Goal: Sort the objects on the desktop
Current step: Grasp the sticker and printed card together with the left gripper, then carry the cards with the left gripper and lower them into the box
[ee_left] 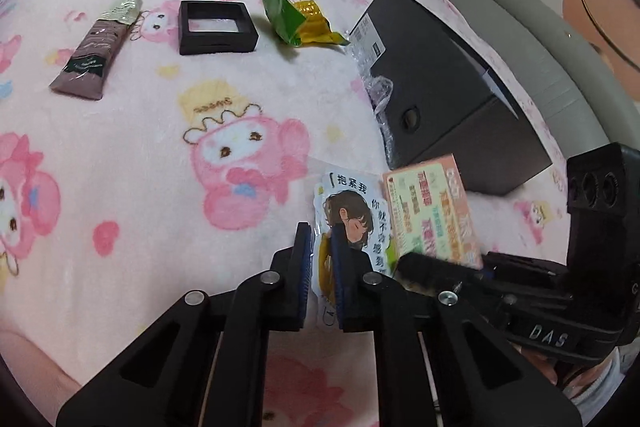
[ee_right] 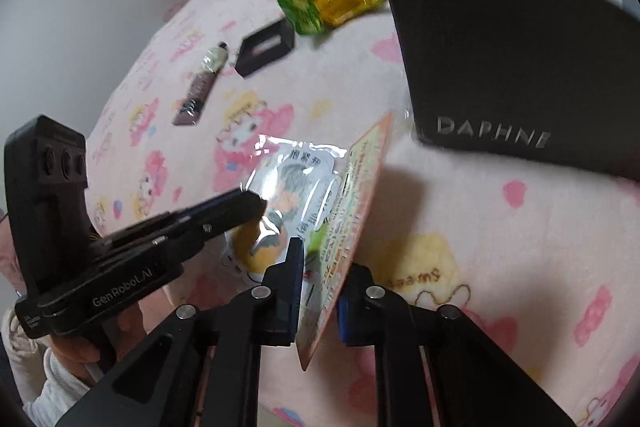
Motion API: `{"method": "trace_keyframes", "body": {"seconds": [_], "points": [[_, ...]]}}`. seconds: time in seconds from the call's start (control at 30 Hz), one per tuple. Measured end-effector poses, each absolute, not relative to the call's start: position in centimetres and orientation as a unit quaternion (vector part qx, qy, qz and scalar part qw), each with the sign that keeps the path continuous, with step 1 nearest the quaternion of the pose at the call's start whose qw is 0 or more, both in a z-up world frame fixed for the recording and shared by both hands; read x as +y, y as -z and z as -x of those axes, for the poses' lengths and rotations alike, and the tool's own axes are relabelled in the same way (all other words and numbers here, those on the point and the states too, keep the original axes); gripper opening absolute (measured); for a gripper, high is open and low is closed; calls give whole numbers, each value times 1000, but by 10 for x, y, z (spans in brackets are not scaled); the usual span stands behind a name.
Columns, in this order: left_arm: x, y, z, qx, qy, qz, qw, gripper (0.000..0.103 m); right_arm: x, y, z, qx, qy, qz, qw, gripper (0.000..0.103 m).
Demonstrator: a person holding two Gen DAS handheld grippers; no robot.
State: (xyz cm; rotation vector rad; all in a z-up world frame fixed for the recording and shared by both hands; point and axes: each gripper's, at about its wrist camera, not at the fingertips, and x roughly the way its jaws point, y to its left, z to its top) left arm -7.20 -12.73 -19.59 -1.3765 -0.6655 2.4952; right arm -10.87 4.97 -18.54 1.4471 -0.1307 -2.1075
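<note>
Both grippers meet over the near part of the blanket, probably so each can take one flat item off the other. Left gripper has its jaws narrowed onto the near edge of the sleeve, a clear packet with a cartoon print; contact looks likely, but the plastic is thin and I cannot tell a firm pinch. Right gripper straddles the near end of the card, which stands tilted on its long edge between the jaws; a gap shows on the right side, so the jaws appear parted.

Largest on the cloth is the box, lying beyond the card. Next, the wrapper, the frame and the tube lie in a row at the far side, well apart from the grippers.

Card's long axis runs away from the right gripper, toward the box; the sleeve runs nearly parallel, just beside it.
</note>
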Motion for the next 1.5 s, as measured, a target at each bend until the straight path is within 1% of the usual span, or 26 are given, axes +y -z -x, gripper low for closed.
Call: {"method": "trace_keyframes", "body": {"seconds": [0.13,0.37,0.57,0.73,0.87,0.97,1.07,1.17,1.37,1.5], "points": [[-122,184,63,-244,-849,454,114,8,61,167,108,-59,800,-523,290,7],[-100,138,55,-245,-872,405,126,8,93,130,101,-108,811,-488,304,7],[-63,93,87,-225,-891,359,166,8,127,83,120,-129,843,-432,294,7],[-30,74,141,-201,-897,353,176,8,149,64,159,-107,870,-406,257,7],[-5,74,173,-176,-904,356,158,8,161,67,190,-102,880,-401,235,9],[7,83,191,-167,-902,368,149,8,166,76,205,-89,885,-401,217,9],[10,93,207,-169,-896,386,140,8,176,86,215,-98,883,-404,218,9],[15,102,214,-162,-893,399,132,8,182,99,227,-108,875,-416,223,9],[30,118,216,-126,-890,424,111,8,180,116,233,-89,872,-426,222,9],[40,122,218,-108,-888,436,99,8,186,125,235,-93,867,-436,222,9]]}}
